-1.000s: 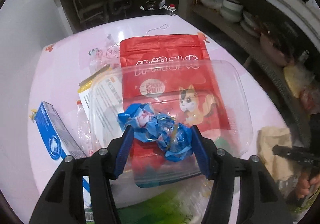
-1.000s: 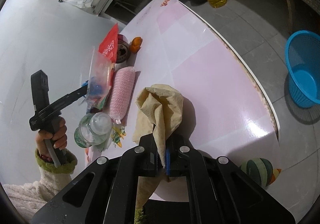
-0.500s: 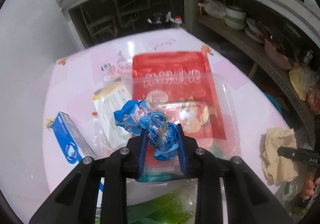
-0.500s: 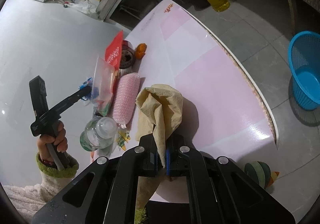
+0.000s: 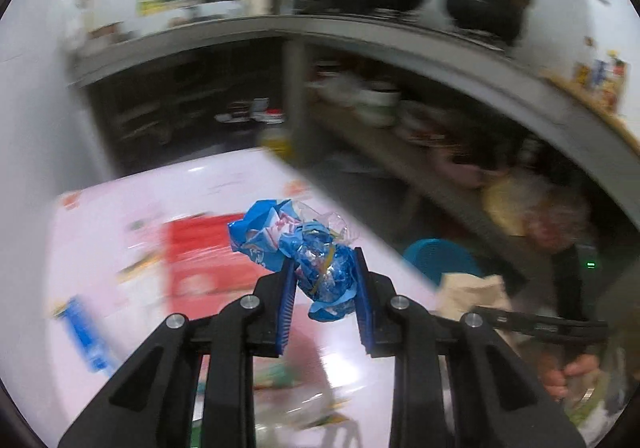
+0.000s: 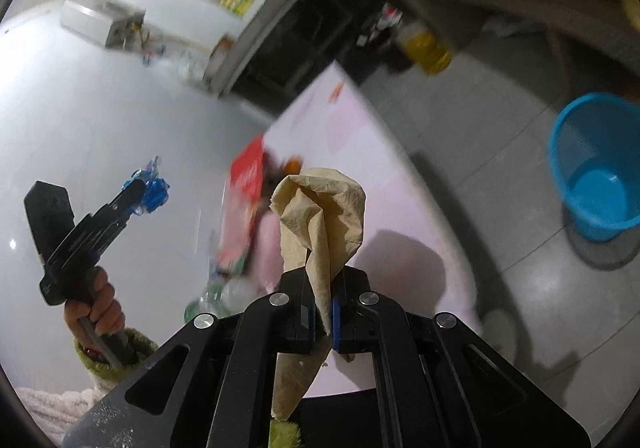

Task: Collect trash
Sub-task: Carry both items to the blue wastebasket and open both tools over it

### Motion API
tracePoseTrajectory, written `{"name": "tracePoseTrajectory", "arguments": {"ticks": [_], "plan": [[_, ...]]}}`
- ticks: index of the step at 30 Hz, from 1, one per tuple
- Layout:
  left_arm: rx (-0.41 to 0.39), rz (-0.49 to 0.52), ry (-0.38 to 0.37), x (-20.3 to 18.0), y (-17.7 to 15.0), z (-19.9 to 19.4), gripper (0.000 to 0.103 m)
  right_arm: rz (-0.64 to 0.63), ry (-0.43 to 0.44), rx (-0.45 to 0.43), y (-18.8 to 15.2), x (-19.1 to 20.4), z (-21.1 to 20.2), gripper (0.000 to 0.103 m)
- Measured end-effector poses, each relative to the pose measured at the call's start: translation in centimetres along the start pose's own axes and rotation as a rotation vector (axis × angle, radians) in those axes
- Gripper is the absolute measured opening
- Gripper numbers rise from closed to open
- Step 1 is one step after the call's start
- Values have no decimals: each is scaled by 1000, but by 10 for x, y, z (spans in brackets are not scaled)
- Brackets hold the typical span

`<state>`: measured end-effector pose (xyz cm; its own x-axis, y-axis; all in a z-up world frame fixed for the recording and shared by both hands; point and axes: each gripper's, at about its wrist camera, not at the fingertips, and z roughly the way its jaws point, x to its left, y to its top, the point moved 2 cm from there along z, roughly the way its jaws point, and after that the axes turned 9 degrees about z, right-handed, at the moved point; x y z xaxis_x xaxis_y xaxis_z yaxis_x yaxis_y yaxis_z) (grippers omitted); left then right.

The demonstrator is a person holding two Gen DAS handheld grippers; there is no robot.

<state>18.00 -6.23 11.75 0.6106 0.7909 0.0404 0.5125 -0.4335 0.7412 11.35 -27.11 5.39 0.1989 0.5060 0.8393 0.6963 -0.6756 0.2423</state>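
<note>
Left gripper (image 5: 325, 280) jaws, just closed on blue wrapper (image 5: 316, 260), now lifted clear of desk (image 5: 120, 216); right gripper (image 6: 322, 314) clenched on tan paper (image 6: 324, 208); blue basket (image 6: 596, 168) at 3 o'clock, next stop

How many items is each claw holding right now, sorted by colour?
Blue: 1, the crumpled wrapper in the left claw
Tan: 1, the crumpled paper in the right claw
Total: 2
</note>
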Motion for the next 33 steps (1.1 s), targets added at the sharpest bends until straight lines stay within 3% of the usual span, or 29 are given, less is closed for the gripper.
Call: {"name": "tracePoseTrajectory", "arguments": {"ticks": [5, 7, 9, 15, 19, 22, 24, 25, 26, 30, 33], "plan": [[78, 81, -236, -79, 46, 65, 26, 128, -47, -176, 26, -49, -59, 4], [173, 97, -341, -115, 57, 111, 26, 197, -76, -219, 34, -75, -73, 4], [288, 132, -394, -154, 61, 165, 26, 267, -107, -240, 39, -104, -78, 4], [548, 235, -394, -227, 40, 296, 27, 472, -196, -260, 59, -193, -64, 4], [631, 242, -375, -240, 31, 364, 29, 562, -257, -251, 77, -242, -43, 5], [643, 226, -369, -244, 31, 397, 44, 574, -298, -243, 99, -274, -17, 11], [633, 220, -337, -244, 35, 417, 65, 558, -318, -240, 107, -290, -4, 24], [622, 219, -316, -243, 38, 422, 67, 555, -334, -244, 115, -297, 2, 43], [618, 218, -306, -241, 39, 425, 71, 550, -375, -242, 120, -307, 11, 50], [600, 188, -291, -237, 43, 423, 80, 543, -493, -221, 120, -323, 25, 50], [584, 196, -302, -237, 45, 413, 80, 561, -500, -234, 109, -320, 23, 50]]}}
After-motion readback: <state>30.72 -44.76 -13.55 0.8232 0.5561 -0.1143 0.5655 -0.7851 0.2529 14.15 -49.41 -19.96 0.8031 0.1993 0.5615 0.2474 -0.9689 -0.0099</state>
